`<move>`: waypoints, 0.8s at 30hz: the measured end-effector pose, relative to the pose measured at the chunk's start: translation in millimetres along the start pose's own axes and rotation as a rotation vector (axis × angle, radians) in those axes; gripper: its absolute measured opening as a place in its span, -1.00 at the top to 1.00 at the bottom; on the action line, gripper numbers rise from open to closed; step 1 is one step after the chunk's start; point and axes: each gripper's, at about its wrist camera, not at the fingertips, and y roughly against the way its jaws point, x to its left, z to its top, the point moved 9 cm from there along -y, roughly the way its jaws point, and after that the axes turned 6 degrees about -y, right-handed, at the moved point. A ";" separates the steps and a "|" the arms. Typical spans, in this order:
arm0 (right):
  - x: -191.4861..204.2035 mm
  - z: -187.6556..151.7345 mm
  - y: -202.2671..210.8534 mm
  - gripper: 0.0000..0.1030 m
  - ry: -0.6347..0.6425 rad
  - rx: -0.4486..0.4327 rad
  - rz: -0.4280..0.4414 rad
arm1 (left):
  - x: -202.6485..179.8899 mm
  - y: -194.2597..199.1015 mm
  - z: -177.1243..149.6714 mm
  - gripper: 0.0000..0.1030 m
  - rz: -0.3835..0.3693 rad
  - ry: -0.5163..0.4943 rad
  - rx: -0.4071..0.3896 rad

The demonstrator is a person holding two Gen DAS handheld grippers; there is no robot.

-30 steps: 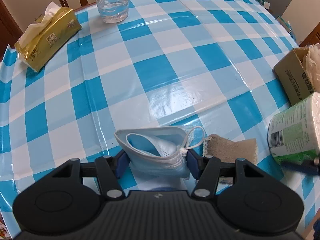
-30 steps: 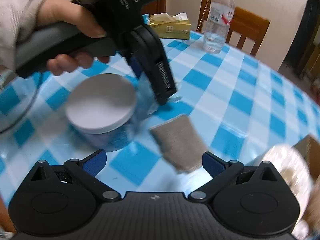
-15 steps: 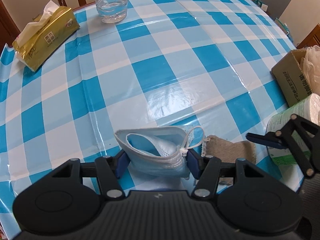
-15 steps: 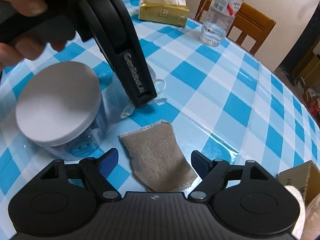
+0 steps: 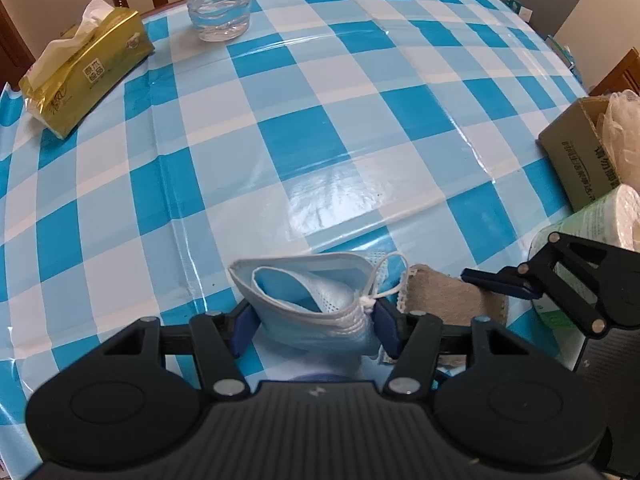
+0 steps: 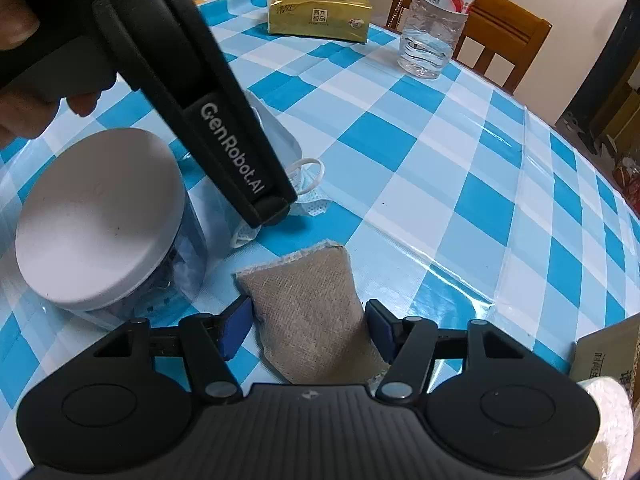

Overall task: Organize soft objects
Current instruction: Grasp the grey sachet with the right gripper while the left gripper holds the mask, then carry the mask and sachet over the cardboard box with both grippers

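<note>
Squeezing the mask [image 5: 320, 304] tight in the left claw [image 5: 314, 326], low over the counter [image 5: 320, 128]. Reaching round the pouch [image 6: 316, 316] with the right claw [image 6: 307, 326], pads apart, one on each side, not pinching yet. Could knock the jar [image 6: 96, 220] just left, or snag the mask loop [image 6: 308, 172] close ahead. Farther off: tissues [image 6: 320, 14], bottle [image 6: 434, 28].

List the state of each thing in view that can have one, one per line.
Left gripper: shut on the face mask.
Right gripper: open, straddling the cloth pouch lying flat.
Jar: lid on.
Water bottle: upright.
Tissue pack: open, tissue sticking out.
Cardboard box: open.
</note>
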 end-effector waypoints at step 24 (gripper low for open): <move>7.0 -15.5 45.8 0.19 -0.053 -0.031 0.025 | -12.5 41.8 1.6 -0.04 0.000 -0.046 -0.076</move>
